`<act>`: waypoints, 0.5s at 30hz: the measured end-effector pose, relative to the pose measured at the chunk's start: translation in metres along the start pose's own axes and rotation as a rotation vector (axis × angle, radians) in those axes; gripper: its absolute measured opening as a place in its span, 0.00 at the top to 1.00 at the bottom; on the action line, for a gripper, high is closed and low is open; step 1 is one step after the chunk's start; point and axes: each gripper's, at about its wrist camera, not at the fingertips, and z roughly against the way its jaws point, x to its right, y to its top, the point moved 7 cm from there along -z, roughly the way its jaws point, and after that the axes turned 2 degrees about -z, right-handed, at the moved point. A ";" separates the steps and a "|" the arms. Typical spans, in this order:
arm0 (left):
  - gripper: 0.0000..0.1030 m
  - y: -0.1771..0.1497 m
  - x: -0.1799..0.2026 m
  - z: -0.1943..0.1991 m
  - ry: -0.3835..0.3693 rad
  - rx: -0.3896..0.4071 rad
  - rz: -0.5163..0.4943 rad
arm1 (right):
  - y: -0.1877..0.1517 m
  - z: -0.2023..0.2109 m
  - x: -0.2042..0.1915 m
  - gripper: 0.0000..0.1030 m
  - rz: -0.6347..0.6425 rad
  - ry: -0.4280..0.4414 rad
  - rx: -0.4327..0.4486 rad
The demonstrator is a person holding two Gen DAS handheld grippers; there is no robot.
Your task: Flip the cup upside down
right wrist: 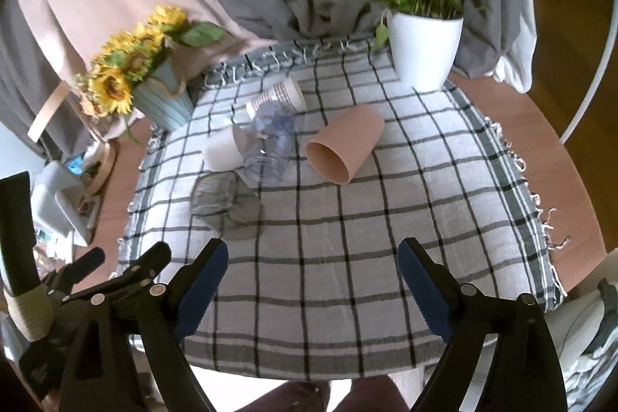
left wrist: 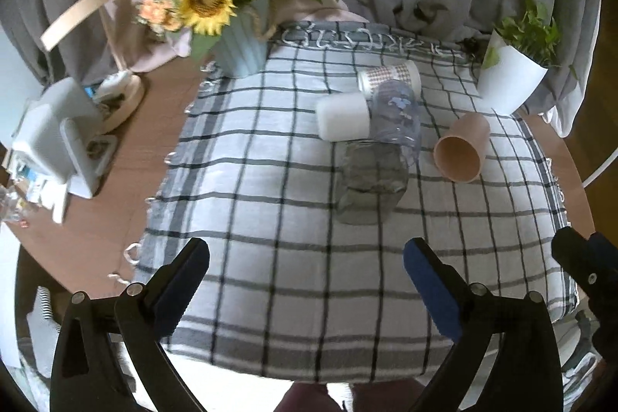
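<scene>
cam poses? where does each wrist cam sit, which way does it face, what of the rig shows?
Left wrist: on the left gripper, near table edge, facing the lying cups; own open fingers, right gripper at right edge.
Right wrist: on the right gripper, same heading; own open fingers, left gripper lower left.
Shared: pink cup, checked cloth, sunflower pot, white planter.

The near half of the checked cloth [right wrist: 328,257] is left bare. Farther in, passage is blocked by a huddle of cups: a grey glass [left wrist: 370,180], clear cup [left wrist: 398,122], white cup [left wrist: 343,116] and patterned cup [left wrist: 390,76], touching. The pink cup [right wrist: 343,149] lies apart on the right, a gap between.
</scene>
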 end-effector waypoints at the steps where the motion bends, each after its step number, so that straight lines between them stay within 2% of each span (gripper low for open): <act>1: 0.00 -0.001 -0.002 0.004 0.002 0.005 -0.002 | -0.002 0.006 -0.002 0.13 0.002 -0.002 0.015; 8: 0.00 -0.012 -0.021 0.031 -0.031 0.025 0.050 | -0.012 0.036 -0.021 0.10 0.017 0.004 0.089; 15: 0.00 -0.017 -0.039 0.048 0.003 0.062 0.068 | -0.021 0.048 -0.038 0.09 0.021 0.016 0.113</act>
